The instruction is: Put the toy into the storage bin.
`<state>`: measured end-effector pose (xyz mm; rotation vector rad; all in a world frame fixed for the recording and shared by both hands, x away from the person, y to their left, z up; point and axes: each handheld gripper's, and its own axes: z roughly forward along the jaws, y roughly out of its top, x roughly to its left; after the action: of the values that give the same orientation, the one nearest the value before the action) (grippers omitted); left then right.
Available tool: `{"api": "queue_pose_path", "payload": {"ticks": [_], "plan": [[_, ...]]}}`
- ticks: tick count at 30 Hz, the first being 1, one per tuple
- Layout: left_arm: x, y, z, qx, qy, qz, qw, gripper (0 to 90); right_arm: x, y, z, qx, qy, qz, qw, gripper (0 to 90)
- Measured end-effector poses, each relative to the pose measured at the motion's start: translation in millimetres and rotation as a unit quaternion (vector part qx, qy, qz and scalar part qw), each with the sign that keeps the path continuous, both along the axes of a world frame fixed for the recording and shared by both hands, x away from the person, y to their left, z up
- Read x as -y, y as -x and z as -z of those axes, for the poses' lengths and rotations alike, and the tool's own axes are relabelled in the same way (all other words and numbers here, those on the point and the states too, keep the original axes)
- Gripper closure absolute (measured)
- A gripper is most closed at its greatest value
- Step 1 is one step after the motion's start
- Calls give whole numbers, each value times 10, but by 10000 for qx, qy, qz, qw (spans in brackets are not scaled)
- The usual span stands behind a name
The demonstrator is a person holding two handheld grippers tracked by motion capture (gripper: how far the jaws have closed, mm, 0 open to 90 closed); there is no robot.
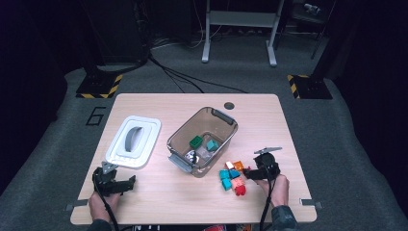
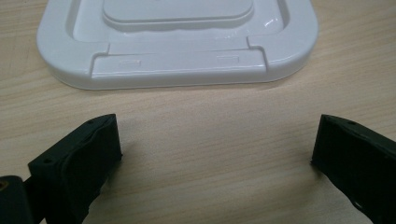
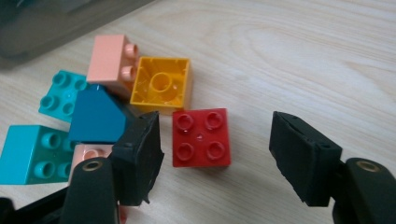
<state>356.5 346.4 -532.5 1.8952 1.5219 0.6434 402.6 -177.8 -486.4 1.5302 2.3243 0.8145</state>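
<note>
Right gripper view: right gripper [image 3: 215,154] jaws apart round red brick [image 3: 201,137] | left gripper [image 2: 215,154] jaws apart nr lid [image 2: 177,65]

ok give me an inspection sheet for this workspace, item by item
surface: light wood table, flat, with a round grommet hole at the far edge.
job's things: clear bin, open, with a green block and a teal block inside; white lid flat on the table to its left; loose blocks right of the bin, among them a red block and an upturned yellow block.
clutter: nothing seen.
grippers: left gripper open over bare wood near the lid; right gripper open, its fingers either side of the red block.
cables: one trails from each gripper toward the person; more lie on the floor beyond.
surroundings: grey carpet, hazard-striped stand bases, a grey frame.
</note>
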Motion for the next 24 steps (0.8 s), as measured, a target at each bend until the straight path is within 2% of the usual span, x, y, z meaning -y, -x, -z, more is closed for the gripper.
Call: {"api": "queue_pose_path", "payload": {"ticks": [3, 7, 8, 9, 16, 20, 21, 24], "plan": [[-5, 0, -3, -22, -28, 23, 10000, 10, -42, -23, 48, -87, 196, -41, 9998, 417], [-5, 0, -2, -18, -26, 22, 10000, 10, -65, -28, 103, -154, 237, 8, 9996, 554], [-5, 0, -2, -20, -25, 21, 10000, 10, -62, -33, 125, -68, 309, -16, 9995, 572], [-5, -1, -2, -21, -25, 20, 10000, 10, -59, -30, 132, -103, 301, -30, 9995, 575], [-5, 0, -2, -19, -26, 21, 10000, 10, -7, -13, 92, 77, 134, 108, 9998, 586], [-5, -1, -2, -18, -26, 22, 10000, 10, 71, -25, -5, 140, -121, 173, 9997, 585], [-5, 0, -2, -19, -25, 22, 10000, 10, 90, -34, -26, 197, -148, 177, 9995, 585], [-5, 0, -2, -19, -26, 21, 10000, 10, 126, -53, -105, 184, -248, 237, 9992, 586]]}}
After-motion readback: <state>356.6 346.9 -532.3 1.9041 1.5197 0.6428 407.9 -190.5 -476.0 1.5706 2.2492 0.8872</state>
